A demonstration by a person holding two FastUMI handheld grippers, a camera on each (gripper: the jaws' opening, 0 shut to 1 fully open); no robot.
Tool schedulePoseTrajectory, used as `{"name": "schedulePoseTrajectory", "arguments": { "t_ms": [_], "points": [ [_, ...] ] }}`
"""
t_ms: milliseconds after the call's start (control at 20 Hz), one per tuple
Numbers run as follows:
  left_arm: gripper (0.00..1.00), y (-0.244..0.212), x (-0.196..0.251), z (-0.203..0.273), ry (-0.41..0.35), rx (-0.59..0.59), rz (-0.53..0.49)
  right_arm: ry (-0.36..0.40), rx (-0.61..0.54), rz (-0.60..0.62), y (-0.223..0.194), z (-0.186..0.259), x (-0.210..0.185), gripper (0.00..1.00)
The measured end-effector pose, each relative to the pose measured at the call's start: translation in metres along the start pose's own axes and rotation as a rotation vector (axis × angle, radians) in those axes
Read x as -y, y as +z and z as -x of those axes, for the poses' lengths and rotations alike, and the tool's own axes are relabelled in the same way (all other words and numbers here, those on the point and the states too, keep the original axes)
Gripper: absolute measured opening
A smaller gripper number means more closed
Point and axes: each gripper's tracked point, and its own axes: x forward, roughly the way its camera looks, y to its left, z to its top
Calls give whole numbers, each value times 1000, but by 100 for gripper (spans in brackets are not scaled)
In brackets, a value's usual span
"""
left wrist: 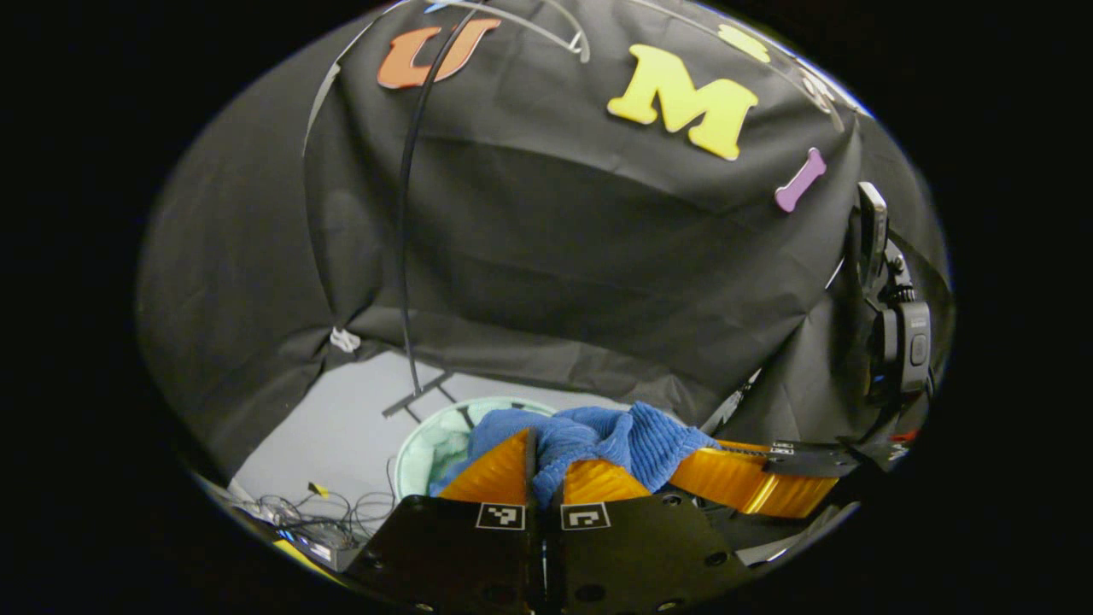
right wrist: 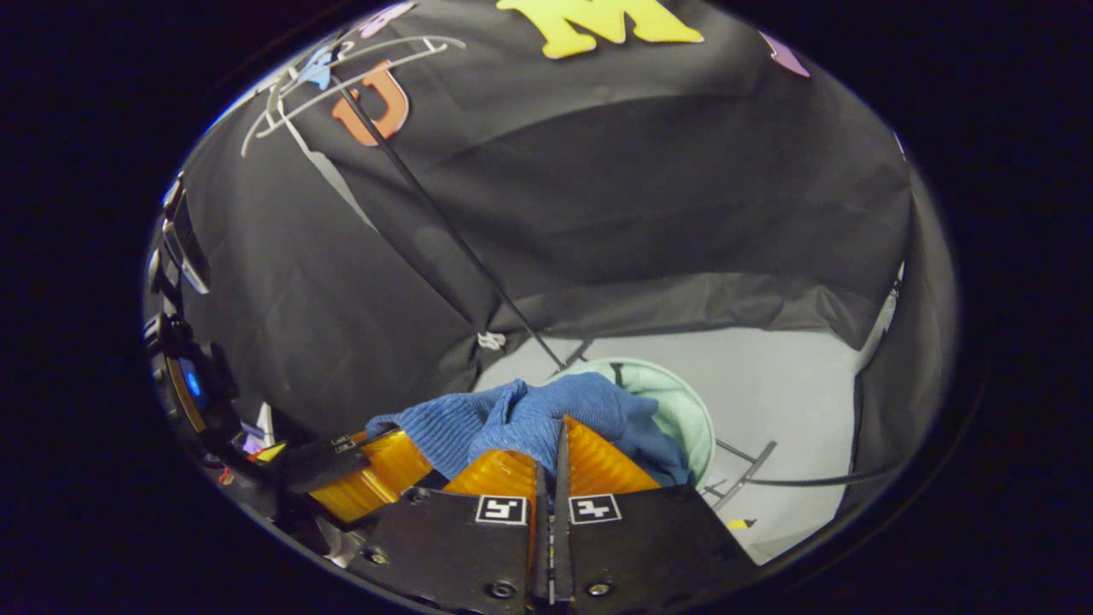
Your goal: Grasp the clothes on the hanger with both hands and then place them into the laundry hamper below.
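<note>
Above the hamper (left wrist: 427,444), both grippers pinch the blue cloth (left wrist: 598,440): left gripper (left wrist: 544,483) and right gripper (right wrist: 553,461) each pressed together on a fold. Carrying step, judging by this; next, lower it over the rim and spread the fingers.

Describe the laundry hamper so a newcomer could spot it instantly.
Start at the black cloth wall and drop to the pale grey floor at its foot. There, by the base of the thin black clothes stand, sits the laundry hamper, round and open-topped. It is the one mint-green thing there, and the blue knitted garment pinched in both grippers hangs just in front of its rim.
</note>
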Motion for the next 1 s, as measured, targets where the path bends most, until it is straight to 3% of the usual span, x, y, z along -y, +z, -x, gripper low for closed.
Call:
{"name": "schedulePoseTrajectory", "arguments": {
  "t_ms": [350, 700, 750, 900, 950, 1000],
  "points": [
    [1, -79, -27, -14, 101, -215, 4, -145, -148, 21, -41, -23, 23, 7],
    [4, -79, -28, -6, 117, -239, -30, -175, -122, 16, -39, -19, 30, 11],
    [14, -79, -30, -7, 120, -225, -22, -168, -107, 3, -37, -17, 27, 15],
    [77, -72, -29, 4, 114, -204, -6, -165, -56, 6, -26, -13, 25, 55],
    [98, -75, -33, -3, 130, -199, -19, -174, -55, 28, -29, -12, 27, 63],
    [97, -72, -36, 2, 135, -198, -30, -189, -60, 50, -30, -11, 29, 72]
  ]
}}
